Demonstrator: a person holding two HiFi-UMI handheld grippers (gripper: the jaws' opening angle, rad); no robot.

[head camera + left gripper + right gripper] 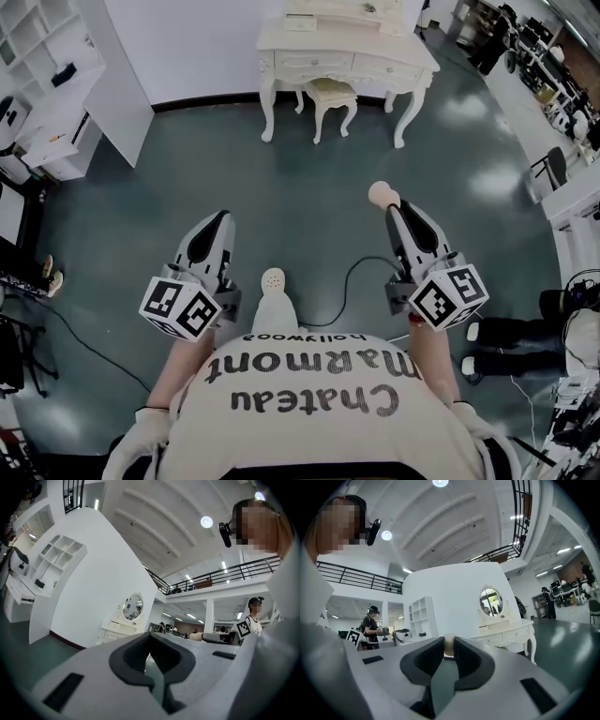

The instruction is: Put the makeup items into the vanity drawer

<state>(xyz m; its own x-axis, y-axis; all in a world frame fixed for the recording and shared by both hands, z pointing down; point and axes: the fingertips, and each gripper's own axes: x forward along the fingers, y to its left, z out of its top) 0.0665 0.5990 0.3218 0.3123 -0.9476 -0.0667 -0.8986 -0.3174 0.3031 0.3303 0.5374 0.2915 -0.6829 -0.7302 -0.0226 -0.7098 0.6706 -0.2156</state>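
My right gripper (389,208) is held out over the floor, shut on a small round beige makeup sponge (383,194) that sticks out past its tips. In the right gripper view the sponge (448,645) sits pinched between the dark pads. To the left, my left gripper (217,219) is at about the same height, jaws together and nothing in them; its own view shows the same (151,641). The white vanity (347,54) stands well ahead against the far wall. Its front drawers (314,64) look closed.
A cushioned stool (333,94) is tucked under the vanity. A white shelf unit (56,94) stands at the left. A black cable (352,281) curls on the green floor by my shoe (273,280). Another person's legs (506,333) are at the right.
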